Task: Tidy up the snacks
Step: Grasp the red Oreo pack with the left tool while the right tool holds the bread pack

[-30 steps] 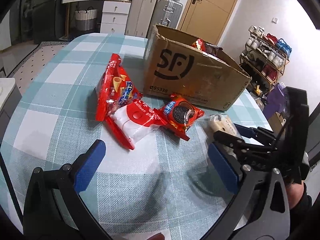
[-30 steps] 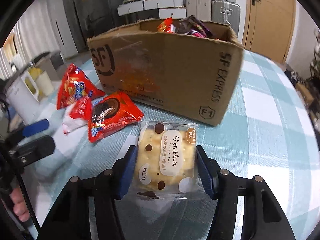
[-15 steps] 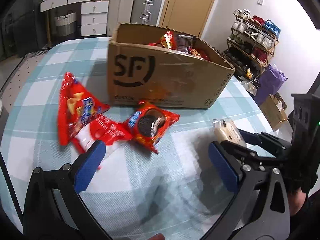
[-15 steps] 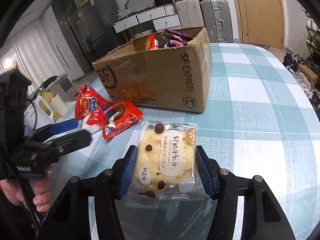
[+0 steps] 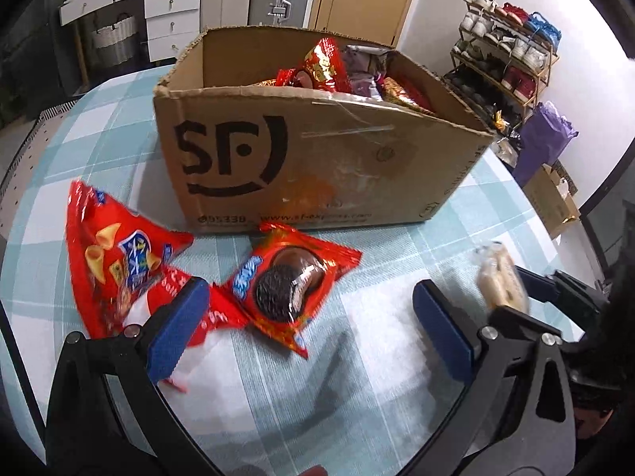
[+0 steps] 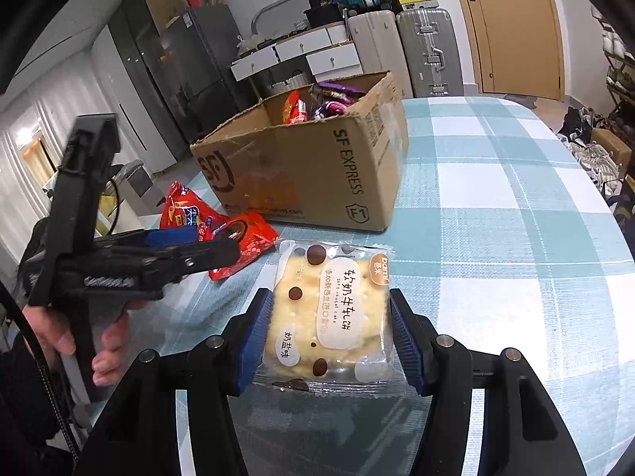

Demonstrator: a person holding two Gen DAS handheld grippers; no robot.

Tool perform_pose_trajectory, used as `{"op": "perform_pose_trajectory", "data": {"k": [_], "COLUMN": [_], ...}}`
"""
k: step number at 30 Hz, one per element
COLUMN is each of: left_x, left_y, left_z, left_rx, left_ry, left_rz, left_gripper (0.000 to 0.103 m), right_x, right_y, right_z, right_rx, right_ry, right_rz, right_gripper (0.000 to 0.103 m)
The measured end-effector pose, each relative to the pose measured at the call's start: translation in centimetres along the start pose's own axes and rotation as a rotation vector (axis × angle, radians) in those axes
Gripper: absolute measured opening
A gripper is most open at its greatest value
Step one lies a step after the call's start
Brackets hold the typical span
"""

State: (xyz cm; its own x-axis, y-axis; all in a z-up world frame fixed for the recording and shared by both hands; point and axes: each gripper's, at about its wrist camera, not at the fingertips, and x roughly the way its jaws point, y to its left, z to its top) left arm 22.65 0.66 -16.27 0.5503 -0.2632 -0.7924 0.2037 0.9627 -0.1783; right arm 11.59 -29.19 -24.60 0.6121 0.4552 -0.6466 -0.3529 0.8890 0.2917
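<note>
My right gripper [image 6: 329, 341] is shut on a clear-wrapped cream cake packet [image 6: 331, 313] and holds it above the table; the packet also shows in the left wrist view [image 5: 502, 281]. My left gripper [image 5: 309, 329] is open and empty, hovering over a red Oreo packet [image 5: 287, 287]. A red cone-snack bag [image 5: 115, 265] and a red-and-white packet [image 5: 186, 305] lie left of it. The open SF cardboard box [image 5: 317, 154] holds several snacks. It also shows in the right wrist view [image 6: 313, 170], with the left gripper [image 6: 198, 246] at left.
The round table has a teal-and-white check cloth [image 6: 496, 206]. Suitcases [image 6: 428, 51] and white drawers [image 5: 170, 16] stand behind it. A shoe rack [image 5: 512, 63] and a purple bag [image 5: 543, 139] stand at the right.
My left gripper moved forward and right toward the Oreo packet and the box. My right gripper lifted the cake packet higher and pulled back from the box.
</note>
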Motion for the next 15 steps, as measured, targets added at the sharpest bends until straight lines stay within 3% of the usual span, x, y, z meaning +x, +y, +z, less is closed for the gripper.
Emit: {"op": "perform_pose_trajectory", "data": {"k": [10,15], "left_x": [3.6,5.2], "left_y": [0.0,0.1], "left_z": [2.0,2.6], "left_rx": [0.048,0.05], "left_ry": [0.067,0.105], "left_rz": [0.017,0.032], "left_gripper": [0.101,0.09], "right_x": [-0.7,-0.8], "right_y": [-1.1,-1.3], "right_z": [-0.2,-0.2], "right_rx": [0.014,0.017], "right_ry": [-0.013,-0.017], "right_rz": [-0.011,-0.015], "right_gripper": [0.058,0.058]}}
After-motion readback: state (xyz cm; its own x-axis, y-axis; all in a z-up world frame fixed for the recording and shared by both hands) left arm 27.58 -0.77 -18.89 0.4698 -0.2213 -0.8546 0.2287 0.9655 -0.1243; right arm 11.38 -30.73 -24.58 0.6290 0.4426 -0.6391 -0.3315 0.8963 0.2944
